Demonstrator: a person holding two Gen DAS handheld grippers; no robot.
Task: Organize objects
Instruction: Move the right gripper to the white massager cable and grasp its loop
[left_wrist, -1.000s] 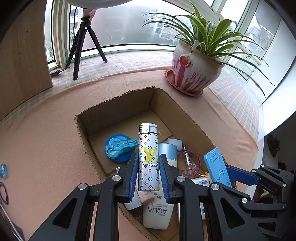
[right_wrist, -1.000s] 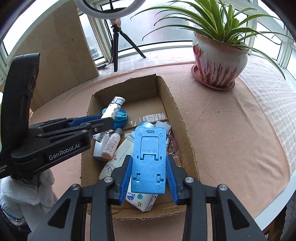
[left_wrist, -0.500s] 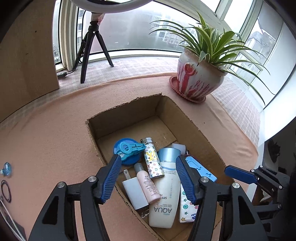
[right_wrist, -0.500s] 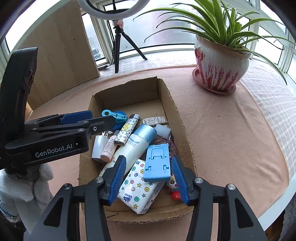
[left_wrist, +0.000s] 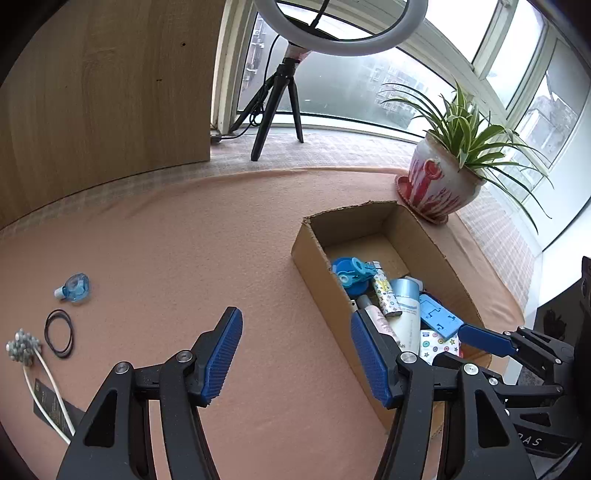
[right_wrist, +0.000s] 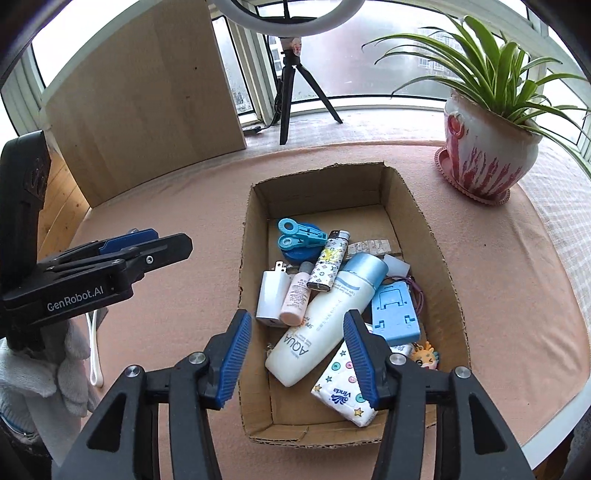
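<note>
A cardboard box (right_wrist: 436, 258) on the pink cloth holds a patterned lighter (right_wrist: 328, 266), a blue phone stand (right_wrist: 395, 310), a white AQUA bottle (right_wrist: 325, 317), a tissue pack (right_wrist: 343, 391), a blue clip (right_wrist: 301, 232) and a white charger (right_wrist: 271, 295). My right gripper (right_wrist: 297, 332) hangs open over the box's near end, nothing between its pads. My left gripper (left_wrist: 295, 332) is open and empty above the cloth, left of the box (left_wrist: 314, 273). Loose on the cloth at far left lie a small blue dispenser (left_wrist: 74, 288), black rings (left_wrist: 59, 332) and a white cable (left_wrist: 40, 373).
A potted plant (right_wrist: 487, 155) stands behind the box on the right, near the table's rounded edge. A ring light on a tripod (right_wrist: 291, 92) and a wooden board (right_wrist: 147, 96) are at the back. A gloved hand (right_wrist: 37, 369) holds the left gripper.
Both grippers opened: the lighter left the left one, the blue stand the right one, and both now lie in the box. The left gripper swung away to the left; the right drew back.
</note>
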